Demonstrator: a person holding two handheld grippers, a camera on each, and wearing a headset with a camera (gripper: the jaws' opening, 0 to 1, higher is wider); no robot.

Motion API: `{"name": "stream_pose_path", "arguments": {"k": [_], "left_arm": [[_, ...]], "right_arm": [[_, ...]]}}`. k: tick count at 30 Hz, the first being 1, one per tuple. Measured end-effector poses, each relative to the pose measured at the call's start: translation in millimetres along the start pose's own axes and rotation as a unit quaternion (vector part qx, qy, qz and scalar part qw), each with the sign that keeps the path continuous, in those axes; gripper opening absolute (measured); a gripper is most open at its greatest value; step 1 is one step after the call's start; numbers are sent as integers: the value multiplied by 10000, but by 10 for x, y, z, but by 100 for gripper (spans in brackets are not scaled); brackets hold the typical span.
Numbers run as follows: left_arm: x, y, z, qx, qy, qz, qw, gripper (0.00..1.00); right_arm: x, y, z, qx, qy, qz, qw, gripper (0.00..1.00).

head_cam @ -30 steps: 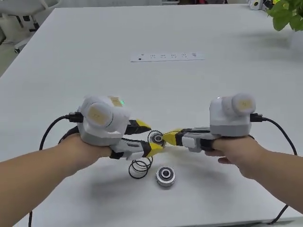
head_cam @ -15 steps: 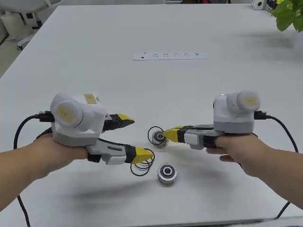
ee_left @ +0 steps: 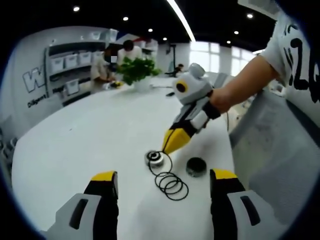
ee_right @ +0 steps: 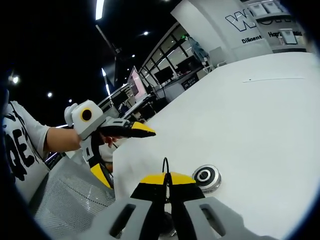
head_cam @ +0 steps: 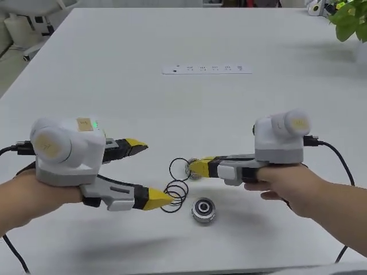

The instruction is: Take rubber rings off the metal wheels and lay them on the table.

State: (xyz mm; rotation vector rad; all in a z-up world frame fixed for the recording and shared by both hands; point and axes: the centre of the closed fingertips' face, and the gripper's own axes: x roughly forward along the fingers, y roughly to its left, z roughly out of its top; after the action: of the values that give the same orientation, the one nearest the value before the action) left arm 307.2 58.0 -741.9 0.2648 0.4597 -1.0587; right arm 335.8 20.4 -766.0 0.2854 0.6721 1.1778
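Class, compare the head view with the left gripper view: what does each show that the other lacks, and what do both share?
Head view adds: the power strip across the table, and the white housing of the left gripper. Left gripper view adds: shelves of bins and people beyond the table. Both: the left gripper's open jaws, the right gripper shut on a ring at one wheel, the loose rings and the second wheel.

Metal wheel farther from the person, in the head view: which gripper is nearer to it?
Right. The right gripper has its tips right beside the wheel, shut on a rubber ring. The left gripper is open and apart, to the wheel's left.
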Motion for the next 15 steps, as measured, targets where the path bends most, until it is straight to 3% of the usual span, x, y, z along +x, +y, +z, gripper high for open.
{"name": "stream_pose_path", "arguments": {"k": [10, 15], "left_arm": [[-184, 23, -83, -99, -12, 161, 9998, 76], [-244, 45, -121, -132, 1, 234, 9996, 76]], "right_arm": [[150, 267, -218, 24, 456, 415, 9981, 0], [183, 344, -319, -40, 653, 485, 9967, 0]]}}
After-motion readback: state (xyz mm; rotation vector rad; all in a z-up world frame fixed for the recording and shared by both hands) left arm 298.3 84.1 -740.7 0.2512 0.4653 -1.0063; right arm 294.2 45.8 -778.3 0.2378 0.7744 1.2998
